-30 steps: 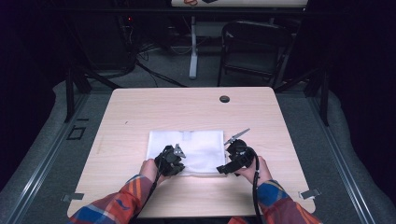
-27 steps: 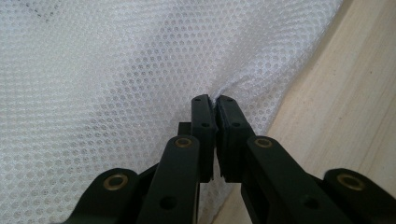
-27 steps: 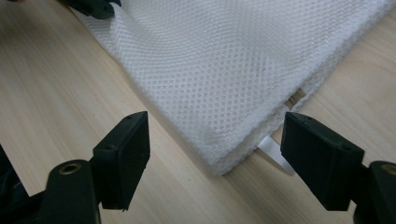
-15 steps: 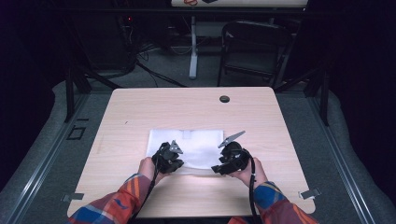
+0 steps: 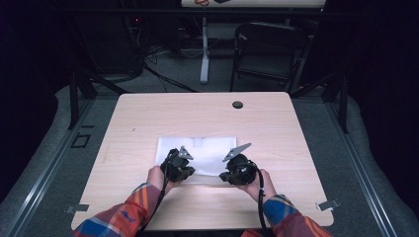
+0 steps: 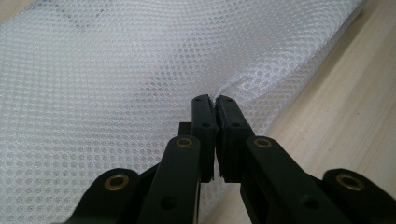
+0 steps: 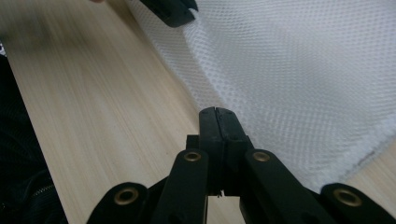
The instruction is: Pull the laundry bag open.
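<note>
The tabletop (image 5: pixel 148 123) is pale wood. A white mesh cloth (image 5: pixel 207 150) lies flat on it, just beyond both grippers, with a dark round hole (image 5: pixel 237 104) well past them.

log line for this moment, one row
stage: pinching near edge | left gripper: shut on white mesh cloth | right gripper: shut on cloth edge | table: cloth flat

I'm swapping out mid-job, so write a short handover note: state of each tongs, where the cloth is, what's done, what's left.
Left tongs: shut on the near edge of the white mesh cloth, a small pucker of mesh between the tips.
Right tongs: shut at the same near edge, farther along; whether mesh is actually caught between the tips is hard to tell.
Cloth: lies flat, mid-table, near edge toward the person, both tongs on that edge.
Done: near edge gripped, at least on the left.
Left: probably lift the edge and fold it away; no fold made yet. Check the right grip first.
</note>
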Demonstrator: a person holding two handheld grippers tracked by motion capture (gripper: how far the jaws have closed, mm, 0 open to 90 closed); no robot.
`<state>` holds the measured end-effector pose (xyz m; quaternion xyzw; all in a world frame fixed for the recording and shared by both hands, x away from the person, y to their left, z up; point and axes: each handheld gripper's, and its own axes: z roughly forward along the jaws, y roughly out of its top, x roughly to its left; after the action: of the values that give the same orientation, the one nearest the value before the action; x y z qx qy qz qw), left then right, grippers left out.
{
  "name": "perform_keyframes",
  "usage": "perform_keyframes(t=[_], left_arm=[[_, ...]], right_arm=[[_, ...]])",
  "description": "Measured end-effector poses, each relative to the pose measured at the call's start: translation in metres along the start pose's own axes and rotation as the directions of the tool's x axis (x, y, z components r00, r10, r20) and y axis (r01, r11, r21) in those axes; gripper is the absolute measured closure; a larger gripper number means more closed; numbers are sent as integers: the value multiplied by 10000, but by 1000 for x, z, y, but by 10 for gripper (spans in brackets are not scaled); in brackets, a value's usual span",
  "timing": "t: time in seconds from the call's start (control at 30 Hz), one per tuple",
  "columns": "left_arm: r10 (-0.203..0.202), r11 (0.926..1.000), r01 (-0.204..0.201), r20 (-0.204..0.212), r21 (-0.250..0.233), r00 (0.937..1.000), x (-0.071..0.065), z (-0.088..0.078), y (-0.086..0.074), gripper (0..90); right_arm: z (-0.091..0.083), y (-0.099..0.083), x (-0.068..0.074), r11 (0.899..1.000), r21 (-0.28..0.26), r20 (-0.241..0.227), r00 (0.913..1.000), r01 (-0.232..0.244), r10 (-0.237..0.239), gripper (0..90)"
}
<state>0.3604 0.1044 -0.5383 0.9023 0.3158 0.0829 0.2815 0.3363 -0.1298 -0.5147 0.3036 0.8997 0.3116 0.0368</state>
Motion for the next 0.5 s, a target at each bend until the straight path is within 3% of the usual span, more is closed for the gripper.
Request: perform_keyframes(t=[0.37,0.5], left_arm=[[-241,9996,242,36,-164,9997,2,-3,2,873],[-242,9996,244,108,-157,9996,1,-4,2,873]], right_arm=[[35,-1,3,9934,870,441,9960,742,-782,900],[44,1,7,9930,687,803,9916,956,-1010,900]])
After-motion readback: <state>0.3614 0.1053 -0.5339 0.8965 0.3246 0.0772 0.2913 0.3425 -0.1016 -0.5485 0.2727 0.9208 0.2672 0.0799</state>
